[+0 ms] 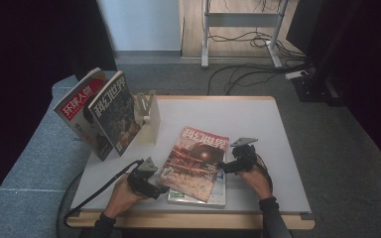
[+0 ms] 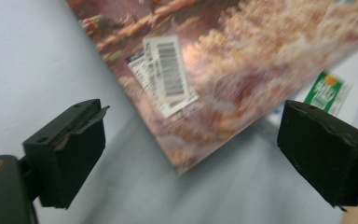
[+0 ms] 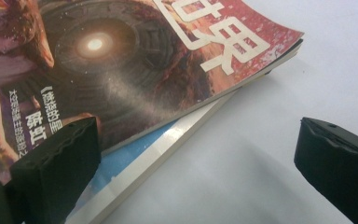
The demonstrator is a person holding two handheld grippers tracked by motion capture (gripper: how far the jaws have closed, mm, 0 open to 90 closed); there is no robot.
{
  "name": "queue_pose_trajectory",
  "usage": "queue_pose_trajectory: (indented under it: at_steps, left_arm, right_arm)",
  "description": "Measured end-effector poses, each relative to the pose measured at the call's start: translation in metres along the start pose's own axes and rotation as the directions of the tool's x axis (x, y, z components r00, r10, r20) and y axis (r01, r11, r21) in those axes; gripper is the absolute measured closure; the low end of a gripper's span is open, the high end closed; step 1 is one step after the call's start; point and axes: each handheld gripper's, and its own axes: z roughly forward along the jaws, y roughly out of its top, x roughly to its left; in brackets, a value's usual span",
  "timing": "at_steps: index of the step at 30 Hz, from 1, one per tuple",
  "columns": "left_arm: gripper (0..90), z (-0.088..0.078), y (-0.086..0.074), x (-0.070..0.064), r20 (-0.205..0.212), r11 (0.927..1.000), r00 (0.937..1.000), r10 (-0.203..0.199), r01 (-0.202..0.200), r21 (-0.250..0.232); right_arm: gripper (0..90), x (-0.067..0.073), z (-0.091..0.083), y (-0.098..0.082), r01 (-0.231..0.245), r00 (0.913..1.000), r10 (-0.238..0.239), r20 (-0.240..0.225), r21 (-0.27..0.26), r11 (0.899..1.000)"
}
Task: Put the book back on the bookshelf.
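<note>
In the lower middle of the high view both forearms come up from the bottom edge. The left tongs (image 1: 155, 184) sit left of centre, their jaws standing wide apart. The right tongs (image 1: 226, 166) sit just right of centre, jaws also spread, apparently gripping nothing.

4 magazines (image 1: 196, 158), 1 wooden rack (image 1: 149, 119), 2 hand-held grippers (image 1: 146, 179), 1 table (image 1: 258, 124).
</note>
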Motion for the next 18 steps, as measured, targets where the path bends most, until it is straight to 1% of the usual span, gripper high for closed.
queue_pose_trajectory:
  at_steps: [1,2,3,4,5,6,9,11,12,13,14,15,16,18]
  left_arm:
    - [15.9,0.000,-0.001,-0.001,-0.013,0.9999,0.9999,0.010,-0.010,0.006]
    - [16.5,0.000,-0.001,-0.001,-0.021,0.9998,0.9996,0.018,-0.018,0.013]
    - [17.5,-0.001,-0.001,-0.001,-0.016,0.9997,0.9997,0.019,-0.019,0.016]
    - [21.0,-0.002,-0.002,-0.001,0.008,0.9997,0.9998,0.020,-0.020,0.010]
    - [26.4,-0.003,-0.002,-0.001,0.016,0.9995,0.9994,0.030,-0.030,0.010]
    - [29.2,-0.003,-0.002,-0.001,0.022,0.9994,0.9992,0.032,-0.033,0.012]
    - [35.8,-0.007,-0.002,-0.002,0.016,0.9986,0.9986,0.050,-0.050,0.014]
    - [41.1,-0.009,-0.004,0.000,0.023,0.9993,0.9990,0.037,-0.037,-0.008]
    - [44.3,-0.010,-0.005,0.001,0.027,0.9995,0.9994,0.022,-0.021,-0.023]
    - [47.5,-0.011,-0.007,0.004,0.051,0.9990,0.9987,-0.001,0.003,-0.044]
    - [49.0,-0.012,-0.009,0.006,0.055,0.9981,0.9983,-0.017,0.020,-0.059]
    - [52.4,-0.012,-0.009,0.007,0.069,0.9971,0.9970,-0.035,0.039,-0.065]
    - [52.5,-0.011,-0.009,0.007,0.073,0.9968,0.9965,-0.041,0.046,-0.066]
    - [52.5,-0.010,-0.009,0.007,0.074,0.9971,0.9965,-0.039,0.044,-0.063]
  right_arm:
    - [0.9,0.000,0.000,-0.001,0.003,1.0000,-0.003,0.000,0.003,1.000]
    - [1.1,0.001,-0.001,-0.001,0.005,1.0000,-0.005,0.001,0.005,1.000]
    - [1.2,0.001,-0.001,-0.002,0.007,1.0000,-0.007,0.000,0.006,1.000]
    - [1.3,0.001,-0.001,-0.002,0.010,0.9999,-0.010,0.001,0.006,1.000]
    - [1.4,0.002,-0.001,-0.002,0.013,0.9999,-0.013,-0.001,0.007,1.000]
    - [1.4,0.002,-0.001,-0.003,0.015,0.9999,-0.015,-0.002,0.007,1.000]
    - [1.5,0.002,-0.001,-0.002,0.014,0.9999,-0.014,-0.001,0.009,1.000]
    - [1.5,0.002,-0.001,-0.002,0.015,0.9999,-0.015,0.002,0.010,1.000]
    - [1.5,0.002,-0.001,-0.001,0.017,0.9999,-0.017,0.000,0.010,1.000]
    - [1.6,0.002,-0.001,-0.001,0.017,0.9998,-0.017,0.001,0.009,1.000]
    - [1.7,0.001,-0.001,0.000,0.018,0.9998,-0.018,0.004,0.007,1.000]
    - [1.8,0.001,-0.001,0.000,0.018,0.9998,-0.018,0.006,0.005,1.000]
    - [1.8,0.000,-0.001,0.000,0.018,0.9998,-0.018,0.009,0.005,1.000]
    - [1.9,-0.001,-0.001,0.001,0.018,0.9998,-0.018,0.013,0.008,1.000]
